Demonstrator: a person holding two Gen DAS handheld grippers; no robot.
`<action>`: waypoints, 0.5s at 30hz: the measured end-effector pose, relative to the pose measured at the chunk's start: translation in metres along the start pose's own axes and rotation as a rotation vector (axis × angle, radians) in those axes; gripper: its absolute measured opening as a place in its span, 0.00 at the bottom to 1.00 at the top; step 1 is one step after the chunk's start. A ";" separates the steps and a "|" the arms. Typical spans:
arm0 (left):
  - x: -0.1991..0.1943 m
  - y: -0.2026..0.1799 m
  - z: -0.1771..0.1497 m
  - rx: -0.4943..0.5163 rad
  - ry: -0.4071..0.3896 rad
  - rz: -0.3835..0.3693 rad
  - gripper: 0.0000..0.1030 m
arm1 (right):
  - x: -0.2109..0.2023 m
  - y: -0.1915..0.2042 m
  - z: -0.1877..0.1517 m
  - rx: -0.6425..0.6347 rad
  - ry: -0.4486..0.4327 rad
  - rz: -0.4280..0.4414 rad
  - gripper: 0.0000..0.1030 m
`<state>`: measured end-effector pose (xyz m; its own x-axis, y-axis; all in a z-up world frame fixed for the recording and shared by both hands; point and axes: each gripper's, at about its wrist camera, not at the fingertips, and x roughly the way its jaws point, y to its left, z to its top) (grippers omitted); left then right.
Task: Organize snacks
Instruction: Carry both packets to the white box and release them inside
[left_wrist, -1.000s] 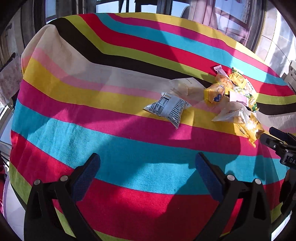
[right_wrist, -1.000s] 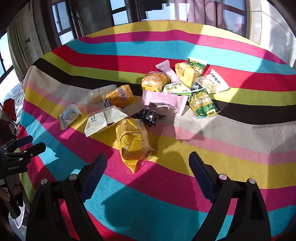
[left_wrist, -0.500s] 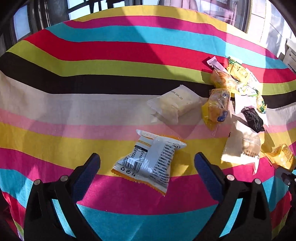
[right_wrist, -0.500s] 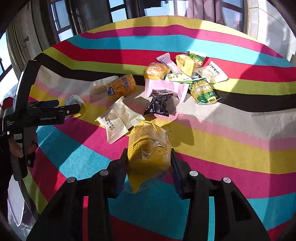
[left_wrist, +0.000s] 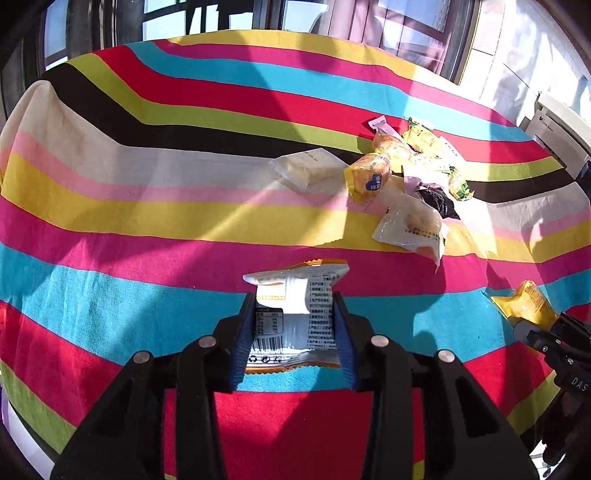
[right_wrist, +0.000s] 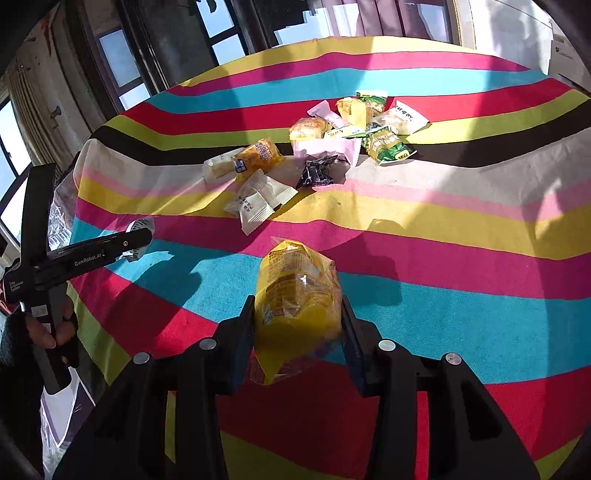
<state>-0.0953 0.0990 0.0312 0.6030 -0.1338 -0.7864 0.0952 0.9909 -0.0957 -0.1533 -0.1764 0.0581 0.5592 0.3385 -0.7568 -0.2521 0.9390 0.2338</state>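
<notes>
My left gripper (left_wrist: 295, 332) is shut on a white snack packet with printed text and an orange edge (left_wrist: 295, 310), held above the striped cloth. My right gripper (right_wrist: 297, 328) is shut on a yellow wrapped bun packet (right_wrist: 295, 299), also lifted; that packet shows in the left wrist view (left_wrist: 528, 304) at the right. The left gripper shows in the right wrist view (right_wrist: 136, 240) at the left. A pile of several snack packets (right_wrist: 347, 136) lies further back on the table, with a white packet (right_wrist: 262, 201) nearest.
The table wears a bright striped cloth (left_wrist: 147, 206). The pile in the left wrist view includes a clear packet (left_wrist: 306, 170), a yellow bun (left_wrist: 369, 177) and a black packet (left_wrist: 439, 201). Windows and curtains stand behind. A white appliance (left_wrist: 561, 125) sits at far right.
My left gripper has closed on the white printed packet and lifted it. My right gripper has raised the yellow bun packet and pulled it back from the pile.
</notes>
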 end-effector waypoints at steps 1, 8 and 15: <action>-0.005 -0.002 -0.006 0.009 0.001 -0.001 0.39 | -0.001 0.003 -0.003 0.005 0.000 0.001 0.42; -0.050 -0.022 -0.046 0.077 -0.027 -0.046 0.39 | -0.016 0.026 -0.030 0.015 -0.008 0.009 0.42; -0.091 -0.020 -0.085 0.036 -0.089 -0.098 0.39 | -0.028 0.049 -0.049 -0.028 -0.009 0.016 0.42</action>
<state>-0.2195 0.0932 0.0531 0.6573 -0.2325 -0.7169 0.1846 0.9719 -0.1460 -0.2201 -0.1432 0.0606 0.5616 0.3545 -0.7476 -0.2833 0.9313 0.2288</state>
